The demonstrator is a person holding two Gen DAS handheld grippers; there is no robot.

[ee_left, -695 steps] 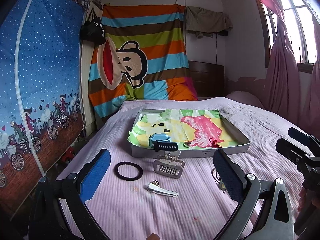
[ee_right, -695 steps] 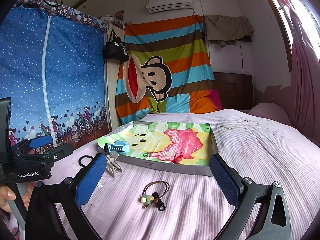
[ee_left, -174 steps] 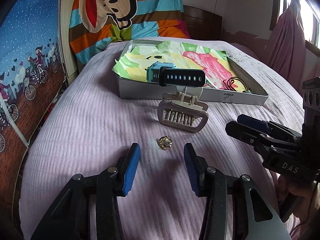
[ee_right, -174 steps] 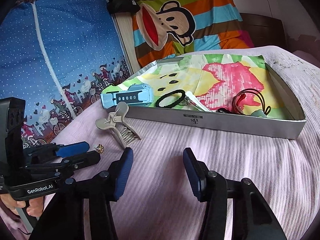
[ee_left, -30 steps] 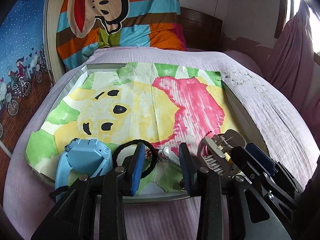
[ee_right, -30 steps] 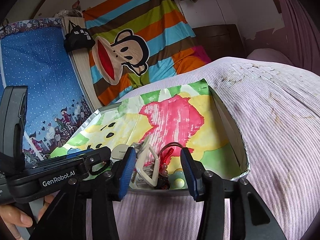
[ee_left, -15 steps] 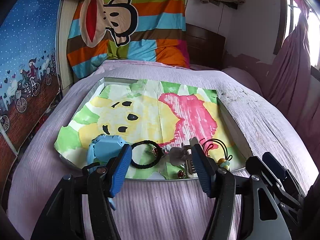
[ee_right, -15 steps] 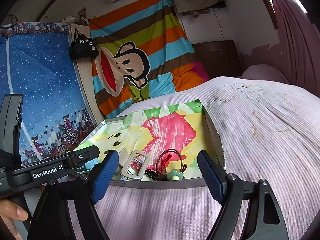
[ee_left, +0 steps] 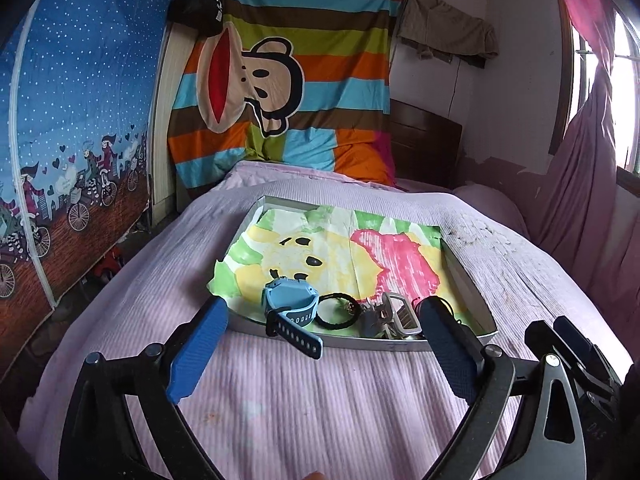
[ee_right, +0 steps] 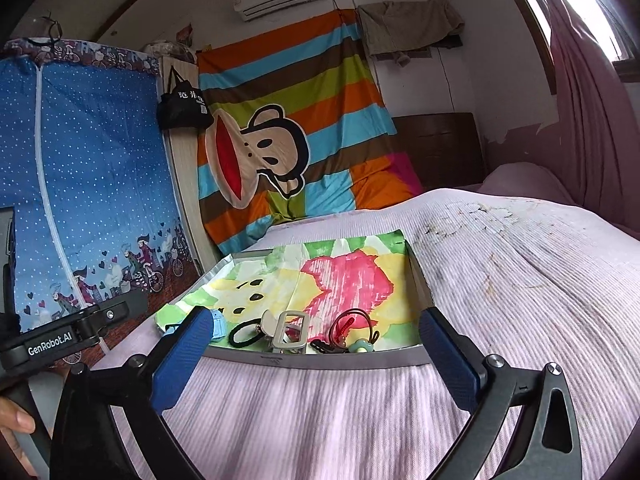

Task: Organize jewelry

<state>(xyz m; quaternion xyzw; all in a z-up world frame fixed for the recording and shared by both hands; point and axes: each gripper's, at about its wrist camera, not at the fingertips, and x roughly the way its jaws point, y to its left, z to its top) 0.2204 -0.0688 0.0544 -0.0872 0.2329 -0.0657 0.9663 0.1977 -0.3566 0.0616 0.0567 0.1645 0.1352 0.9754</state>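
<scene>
On the bed (ee_left: pixel 304 408) the tray (ee_left: pixel 360 341) lies at 12 o'clock from both grippers, with bare pink cover open all round it and between its near rim and the fingertips. The jewelry is bunched along that near rim: the watch (ee_left: pixel 290 306) with its strap hanging over the edge at 11 o'clock, then the black band (ee_left: pixel 338 311), the clip (ee_right: pixel 289 330) and the red cord (ee_right: pixel 347 327) toward 1 o'clock. The left gripper (ee_left: pixel 324 338) and right gripper (ee_right: pixel 316 344) are both spreading their jaws wide with nothing between the pads.
</scene>
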